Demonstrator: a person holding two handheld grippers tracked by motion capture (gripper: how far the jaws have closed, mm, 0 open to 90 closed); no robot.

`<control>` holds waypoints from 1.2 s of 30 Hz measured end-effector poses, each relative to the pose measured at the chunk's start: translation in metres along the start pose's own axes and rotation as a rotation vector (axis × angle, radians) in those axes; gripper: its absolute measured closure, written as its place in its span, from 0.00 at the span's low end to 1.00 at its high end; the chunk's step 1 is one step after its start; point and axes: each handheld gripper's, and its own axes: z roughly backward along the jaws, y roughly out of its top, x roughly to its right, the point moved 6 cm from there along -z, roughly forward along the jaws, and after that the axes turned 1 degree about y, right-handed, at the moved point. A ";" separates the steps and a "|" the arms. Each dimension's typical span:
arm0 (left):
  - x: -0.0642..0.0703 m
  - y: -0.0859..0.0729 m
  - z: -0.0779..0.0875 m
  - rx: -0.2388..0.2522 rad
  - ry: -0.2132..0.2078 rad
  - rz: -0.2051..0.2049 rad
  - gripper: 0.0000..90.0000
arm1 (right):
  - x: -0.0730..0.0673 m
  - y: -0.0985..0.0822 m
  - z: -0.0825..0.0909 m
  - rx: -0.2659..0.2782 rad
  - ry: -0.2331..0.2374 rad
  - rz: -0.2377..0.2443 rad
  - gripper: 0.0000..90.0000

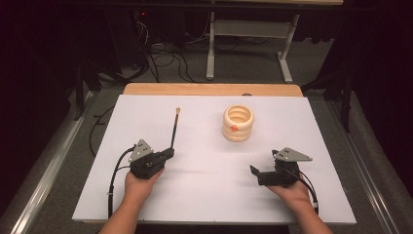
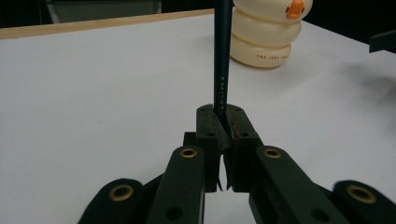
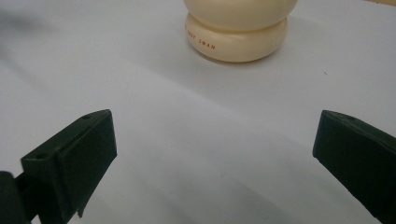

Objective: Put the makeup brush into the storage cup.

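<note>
Legible txt, you'll find three bits. Dark pencil (image 2: 221, 65): light letters up the shaft, approx "AMORTY", partly hidden at the clamp. Cream ringed holder (image 2: 266, 35): small reddish print on its bottom ring, "THE ..." then illegible; right gripper view gives "...Y SWAN" (image 3: 201, 43).

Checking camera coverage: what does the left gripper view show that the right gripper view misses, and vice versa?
Left gripper view alone: the left gripper, shut on a dark pencil with lettering down its shaft, the orange mark on the cream ringed holder, and the table's wooden far edge.

Right gripper view alone: the right gripper, jaws wide apart with bare surface between them.

Both: the holder with small print on its bottom ring, standing on the white table top.
</note>
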 end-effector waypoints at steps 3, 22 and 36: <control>0.009 0.005 0.001 0.011 -0.020 0.007 0.96 | 0.001 0.001 0.002 0.008 0.004 -0.006 0.01; 0.061 0.006 -0.019 0.052 -0.135 -0.031 0.96 | -0.017 0.011 0.001 0.063 0.036 0.035 0.02; 0.067 0.004 -0.024 0.040 -0.155 -0.051 0.96 | -0.032 0.052 -0.004 0.144 0.029 0.063 0.08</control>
